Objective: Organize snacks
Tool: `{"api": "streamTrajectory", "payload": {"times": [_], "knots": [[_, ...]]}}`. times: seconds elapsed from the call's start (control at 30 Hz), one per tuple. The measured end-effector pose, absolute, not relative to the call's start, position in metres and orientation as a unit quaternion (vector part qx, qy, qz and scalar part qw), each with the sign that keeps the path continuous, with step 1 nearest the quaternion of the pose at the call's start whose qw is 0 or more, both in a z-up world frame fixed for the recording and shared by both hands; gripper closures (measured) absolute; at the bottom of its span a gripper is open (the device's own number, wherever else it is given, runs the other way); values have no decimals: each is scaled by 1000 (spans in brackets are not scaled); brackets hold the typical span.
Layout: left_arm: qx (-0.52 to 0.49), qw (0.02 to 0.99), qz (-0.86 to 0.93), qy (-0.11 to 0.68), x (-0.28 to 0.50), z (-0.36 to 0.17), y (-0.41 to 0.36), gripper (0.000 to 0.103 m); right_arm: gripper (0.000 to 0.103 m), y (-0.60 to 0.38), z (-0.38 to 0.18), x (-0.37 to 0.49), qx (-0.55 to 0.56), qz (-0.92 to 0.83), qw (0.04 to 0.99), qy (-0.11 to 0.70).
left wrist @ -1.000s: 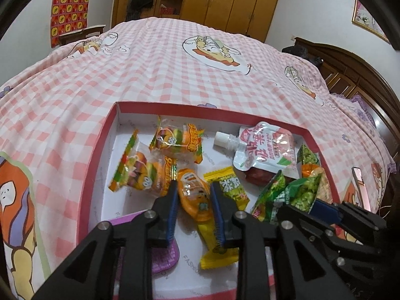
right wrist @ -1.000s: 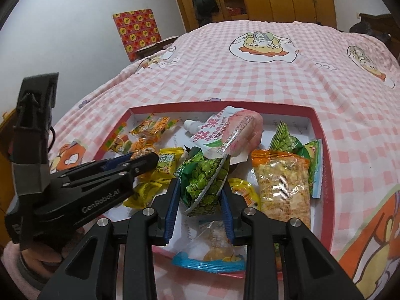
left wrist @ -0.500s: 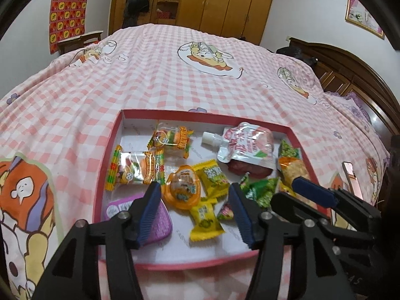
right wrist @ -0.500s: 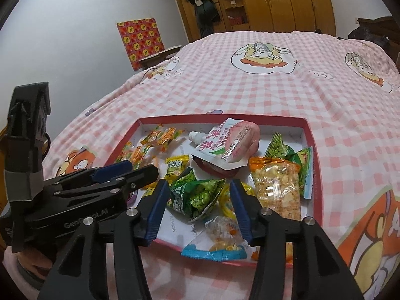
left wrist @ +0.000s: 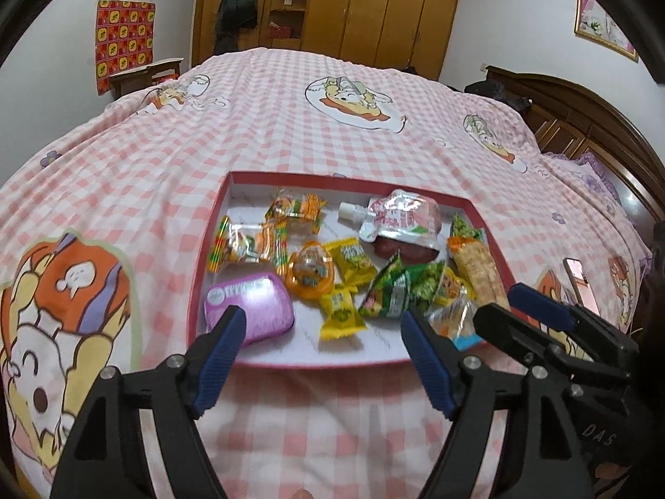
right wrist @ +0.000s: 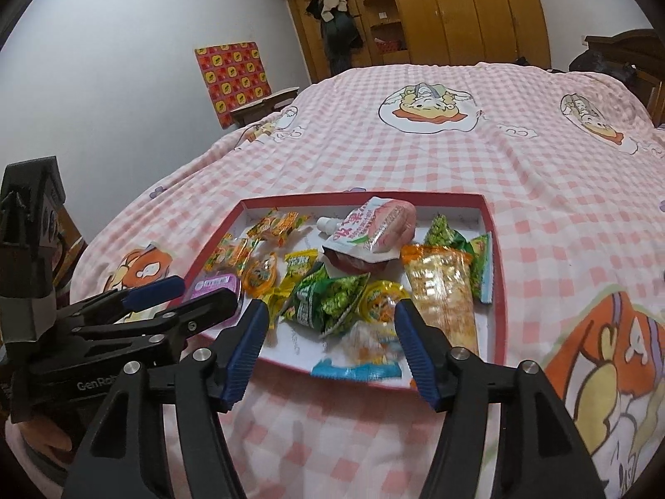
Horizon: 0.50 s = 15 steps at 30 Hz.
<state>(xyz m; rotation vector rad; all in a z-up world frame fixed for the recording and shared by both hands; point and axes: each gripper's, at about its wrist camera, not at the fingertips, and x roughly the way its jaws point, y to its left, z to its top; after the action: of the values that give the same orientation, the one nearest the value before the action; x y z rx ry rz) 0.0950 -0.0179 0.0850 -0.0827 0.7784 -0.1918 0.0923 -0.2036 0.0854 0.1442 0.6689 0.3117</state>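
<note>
A shallow red-walled tray [left wrist: 216, 224] with a white floor lies flat on the pink checked bed [left wrist: 291, 124], holding all the snacks in a loose single layer. At its 7 o'clock corner lies a purple tin [left wrist: 249, 305]; toward 10 o'clock two clear orange-and-green candy bags [left wrist: 245, 245]; at the centre an orange jelly cup [left wrist: 311, 268] beside two small yellow packets [left wrist: 341, 312]. Toward 1 o'clock a white spouted drink pouch [left wrist: 401, 218] lies flat, its cap pointing to 9 o'clock, and from 3 to 5 o'clock sit a long orange cracker bag [right wrist: 440, 291], a green pea packet [right wrist: 328, 295] and a blue-edged clear packet [right wrist: 361, 357].
</note>
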Motion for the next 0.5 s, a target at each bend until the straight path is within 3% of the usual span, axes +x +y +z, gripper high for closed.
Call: {"api": "streamTrajectory", "payload": {"times": [0.5], "knots": [[-31, 915, -80, 395, 61, 64, -23, 22, 33, -213, 65, 51, 61, 130, 928, 345]]}}
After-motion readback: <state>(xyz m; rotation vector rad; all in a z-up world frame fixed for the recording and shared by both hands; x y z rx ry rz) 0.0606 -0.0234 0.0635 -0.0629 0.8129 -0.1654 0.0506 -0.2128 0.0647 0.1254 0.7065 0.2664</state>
